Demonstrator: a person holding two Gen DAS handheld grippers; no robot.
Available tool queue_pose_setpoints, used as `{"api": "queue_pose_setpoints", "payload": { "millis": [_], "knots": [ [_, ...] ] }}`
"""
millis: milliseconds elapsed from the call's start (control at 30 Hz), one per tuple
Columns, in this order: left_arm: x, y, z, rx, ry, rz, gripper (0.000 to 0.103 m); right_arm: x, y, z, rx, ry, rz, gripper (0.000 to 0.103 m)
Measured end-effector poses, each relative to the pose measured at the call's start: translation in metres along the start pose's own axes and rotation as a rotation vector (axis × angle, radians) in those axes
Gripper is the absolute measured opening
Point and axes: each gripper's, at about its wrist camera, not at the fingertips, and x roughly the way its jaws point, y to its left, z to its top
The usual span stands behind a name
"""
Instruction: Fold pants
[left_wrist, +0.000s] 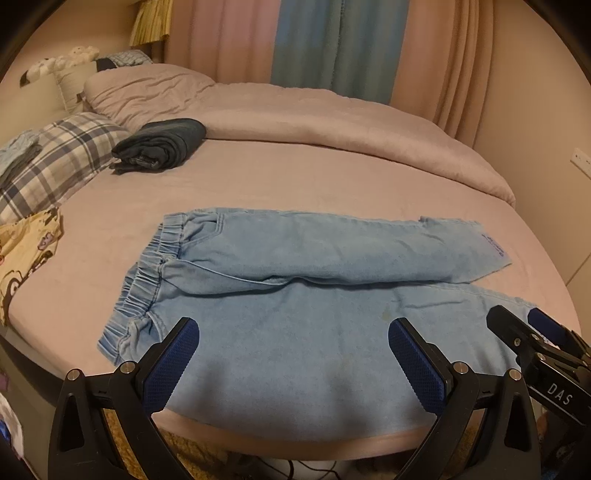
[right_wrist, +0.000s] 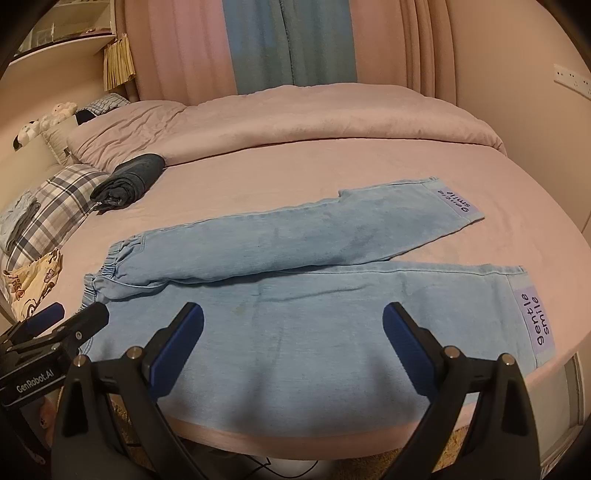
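Light blue denim pants (left_wrist: 303, 280) lie flat on the pink bed, elastic waistband (left_wrist: 147, 273) to the left, legs running right. They also show in the right wrist view (right_wrist: 295, 295), with lilac "gentle smile" labels (right_wrist: 535, 325) at both cuffs. My left gripper (left_wrist: 293, 334) is open and empty, above the near leg close to the bed's front edge. My right gripper (right_wrist: 293, 319) is open and empty above the same leg, further right. Each gripper shows in the other's view: the right one (left_wrist: 532, 332), the left one (right_wrist: 70, 321).
A folded dark garment (left_wrist: 162, 146) lies at the back left beside a plaid pillow (left_wrist: 55, 155). A pink duvet (left_wrist: 332, 122) is bunched along the far side. A yellow patterned cloth (left_wrist: 26, 254) lies at the left edge. Curtains (left_wrist: 332, 40) hang behind.
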Motion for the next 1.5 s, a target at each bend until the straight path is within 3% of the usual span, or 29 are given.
{"api": "queue_pose_setpoints", "payload": {
  "millis": [1500],
  "knots": [
    [-0.0082, -0.0041, -0.0009, 0.011, -0.018, 0.012, 0.103, 0.0074, -0.0030, -0.0018, -0.001, 0.032, 0.007, 0.098]
  ]
}}
